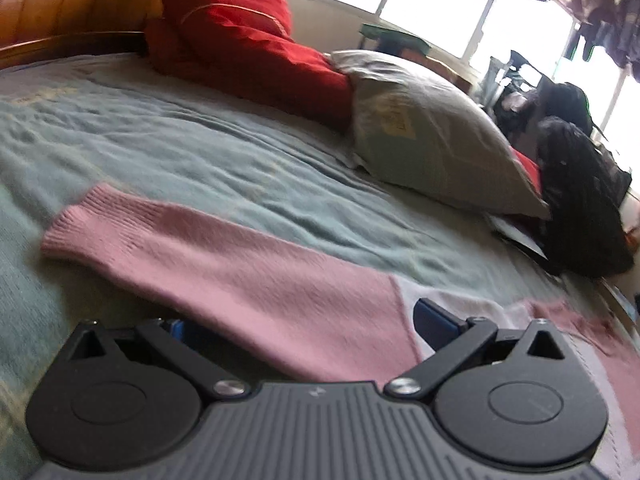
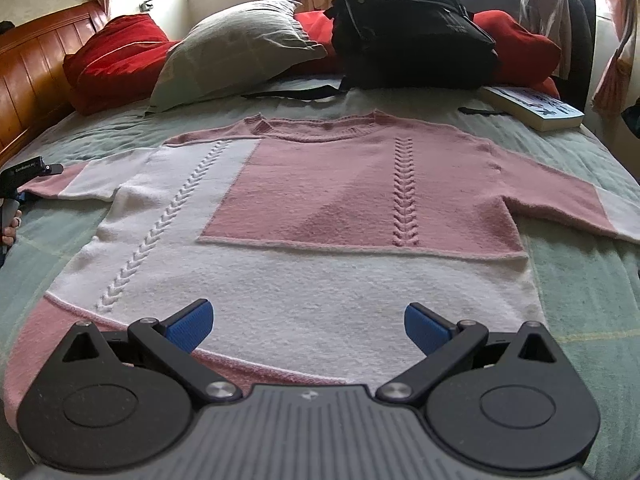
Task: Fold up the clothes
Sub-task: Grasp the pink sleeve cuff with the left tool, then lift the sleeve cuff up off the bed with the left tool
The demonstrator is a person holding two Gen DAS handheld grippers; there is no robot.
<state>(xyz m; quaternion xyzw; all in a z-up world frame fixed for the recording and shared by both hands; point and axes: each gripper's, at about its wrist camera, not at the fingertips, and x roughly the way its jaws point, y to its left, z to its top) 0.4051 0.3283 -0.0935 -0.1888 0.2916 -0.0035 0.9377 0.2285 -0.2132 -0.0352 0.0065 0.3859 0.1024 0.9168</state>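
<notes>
A pink and white knitted sweater [image 2: 320,200] lies flat, front up, on the green bedspread [image 2: 580,280], with both sleeves spread out sideways. My right gripper [image 2: 308,324] hovers open over the white band near the hem, with nothing between its blue pads [image 2: 192,324]. In the left wrist view the pink sleeve [image 1: 240,268] stretches away to its ribbed cuff [image 1: 80,224]. My left gripper [image 1: 308,324] is open low over that sleeve near the shoulder, and the knit runs between its fingers. The left gripper body [image 2: 28,172] shows at the far left in the right wrist view, beside the sleeve.
At the bed's far side are a red cushion [image 2: 116,56], a grey pillow [image 2: 236,48], a black backpack [image 2: 412,28] and a book [image 2: 532,108]. A wooden headboard [image 2: 32,72] runs along the left. Clothes [image 1: 600,20] hang by the windows.
</notes>
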